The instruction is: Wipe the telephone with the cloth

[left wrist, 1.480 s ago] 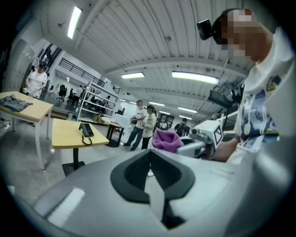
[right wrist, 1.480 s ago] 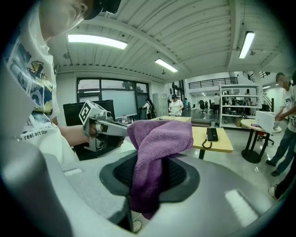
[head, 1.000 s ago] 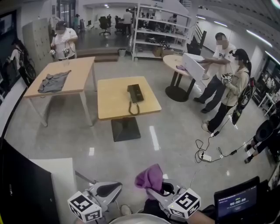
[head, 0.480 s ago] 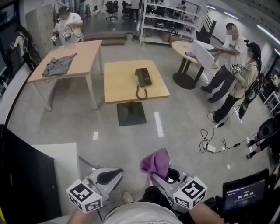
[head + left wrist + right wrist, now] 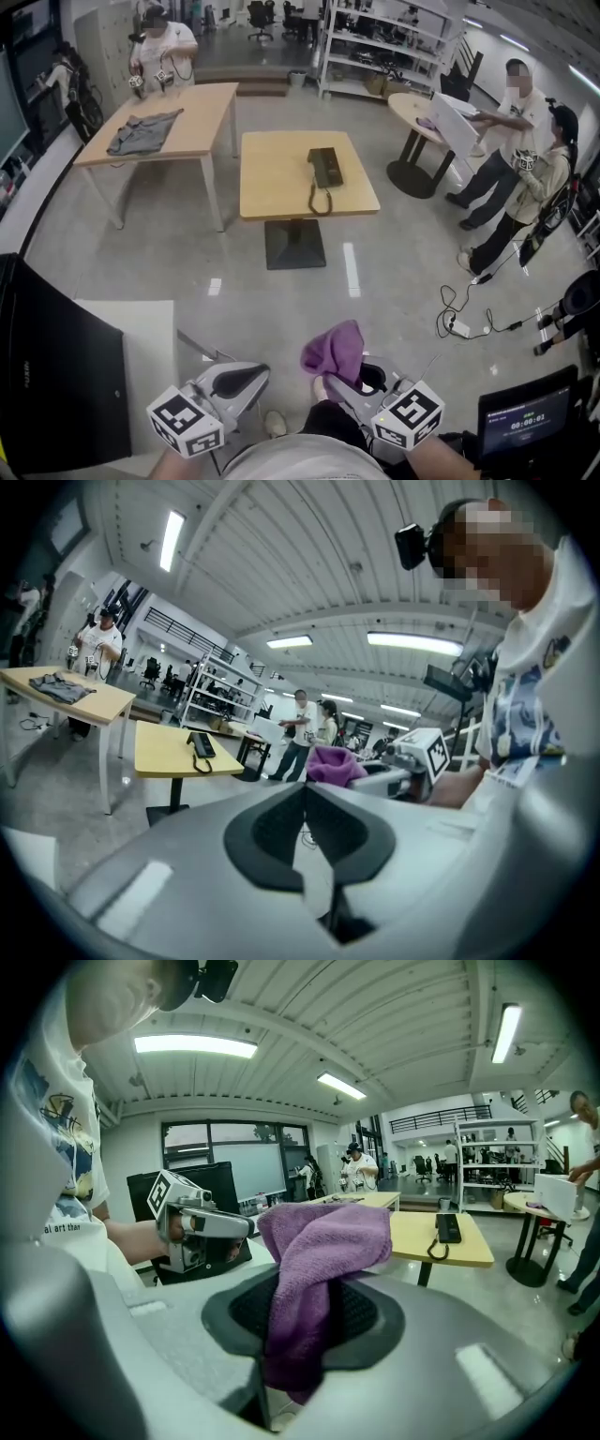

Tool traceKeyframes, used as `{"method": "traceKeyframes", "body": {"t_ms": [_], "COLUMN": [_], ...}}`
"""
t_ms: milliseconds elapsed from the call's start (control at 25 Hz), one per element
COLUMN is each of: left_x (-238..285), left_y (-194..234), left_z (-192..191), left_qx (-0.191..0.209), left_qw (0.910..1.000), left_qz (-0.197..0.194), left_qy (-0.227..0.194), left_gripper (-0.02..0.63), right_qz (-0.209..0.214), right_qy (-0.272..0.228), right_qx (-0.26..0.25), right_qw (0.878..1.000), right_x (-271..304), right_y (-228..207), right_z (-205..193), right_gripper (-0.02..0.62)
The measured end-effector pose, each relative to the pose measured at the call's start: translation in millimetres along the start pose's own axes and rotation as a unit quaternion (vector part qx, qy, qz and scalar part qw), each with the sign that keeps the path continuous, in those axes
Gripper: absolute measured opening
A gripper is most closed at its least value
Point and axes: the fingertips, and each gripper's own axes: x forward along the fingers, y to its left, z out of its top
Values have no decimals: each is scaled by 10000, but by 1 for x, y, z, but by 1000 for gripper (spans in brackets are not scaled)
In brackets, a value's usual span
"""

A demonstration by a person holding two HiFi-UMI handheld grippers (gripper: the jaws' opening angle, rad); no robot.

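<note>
Purple cloth (image 5: 335, 349) is bunching from the right gripper (image 5: 326, 382), its jaws pinching it; the left gripper (image 5: 251, 375) is hanging closed, empty. The phone (image 5: 325, 169) is lying on the table (image 5: 272, 192) well ahead, so closing in before laying cloth flat seems wise.

telephone (image 5: 324, 169): keys too small | black panel (image 5: 47, 375): cut by left edge
</note>
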Motion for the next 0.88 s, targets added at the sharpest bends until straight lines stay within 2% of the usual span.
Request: {"method": "traceKeyframes", "body": {"t_ms": [200,400,600,880], "left_x": [13,66,81,147], "left_y": [7,23,28,61], "left_z": [0,18,31,65], "left_qx": [-85,-62,24,144], "left_qw": [9999,9998,9998,9995], "left_qz": [-31,-108,-153,21], "left_qy": [84,149,160,266], "left_gripper": [5,5,5,5], "right_qz": [-62,-132,-195,-165], "right_qy": [-59,-47,-141,-266], "right_qx": [24,146,86,96], "right_qw": [10000,9998,9997,9995], "right_x": [2,3,5,14], "right_y": [-13,-63,-85,-167], "right_z": [6,7,16,31], "right_gripper": [114,114,114,114]}}
